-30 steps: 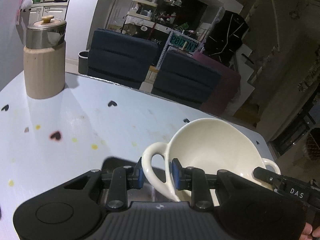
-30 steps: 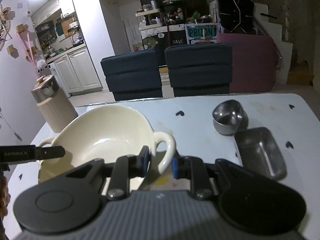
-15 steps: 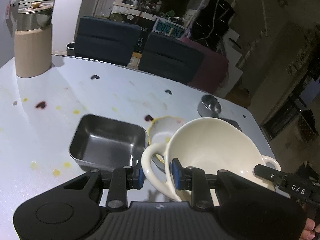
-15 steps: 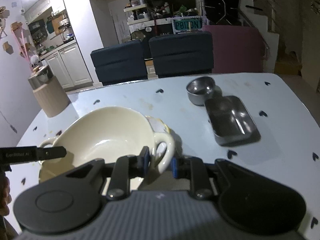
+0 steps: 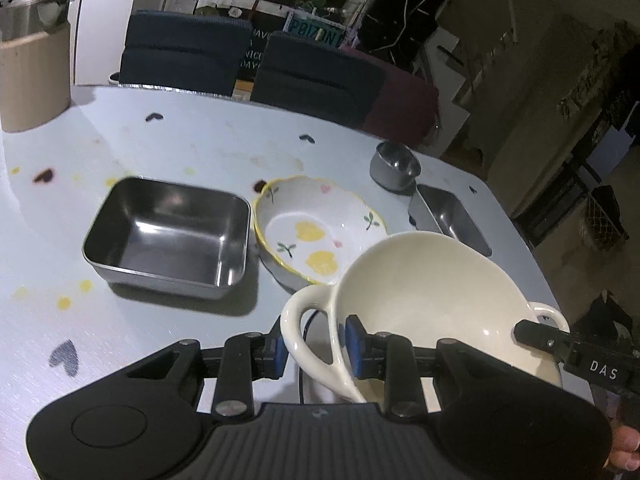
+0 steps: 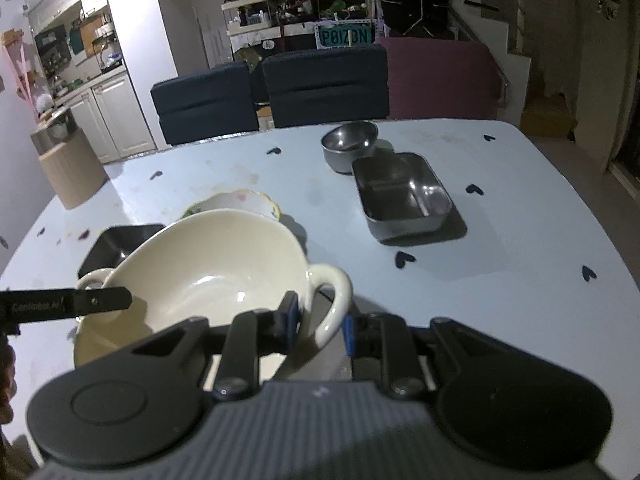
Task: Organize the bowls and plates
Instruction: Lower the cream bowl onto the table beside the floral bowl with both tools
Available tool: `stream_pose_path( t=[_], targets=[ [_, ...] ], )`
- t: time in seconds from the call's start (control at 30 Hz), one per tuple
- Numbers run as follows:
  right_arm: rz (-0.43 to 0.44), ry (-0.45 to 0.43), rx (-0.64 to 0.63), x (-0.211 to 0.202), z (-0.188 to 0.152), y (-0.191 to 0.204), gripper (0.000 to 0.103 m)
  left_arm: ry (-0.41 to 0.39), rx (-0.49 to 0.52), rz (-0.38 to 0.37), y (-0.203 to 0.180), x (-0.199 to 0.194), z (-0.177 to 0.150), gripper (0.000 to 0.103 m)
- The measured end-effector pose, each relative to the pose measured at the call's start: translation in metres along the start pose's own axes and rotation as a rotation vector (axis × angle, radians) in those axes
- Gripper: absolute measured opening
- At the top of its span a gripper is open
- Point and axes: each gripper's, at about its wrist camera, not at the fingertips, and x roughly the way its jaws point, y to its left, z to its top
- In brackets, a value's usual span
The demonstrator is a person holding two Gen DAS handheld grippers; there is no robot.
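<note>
I've carried the cream bowl [image 5: 432,292] lower, over the flowered dish [image 5: 316,232]; both grippers [image 5: 312,346] [image 6: 318,326] clamped on its handles.

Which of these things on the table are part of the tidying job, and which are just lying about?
Part of the job:
- cream two-handled bowl, held by left hand-held gripper and right hand-held gripper
- floral bowl
- large steel tray
- small steel tray
- round steel bowl

Lying about:
- beige canister
- chairs
</note>
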Motion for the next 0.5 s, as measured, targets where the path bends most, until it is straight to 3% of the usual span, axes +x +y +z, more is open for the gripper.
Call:
stream_pose_path(
  t=[0.5],
  targets=[
    [-0.038,0.05,-0.036,0.01,-0.015,-0.005,0.027,0.043,-0.025,-0.019,0.008,0.024,-0.016,0.033]
  ],
)
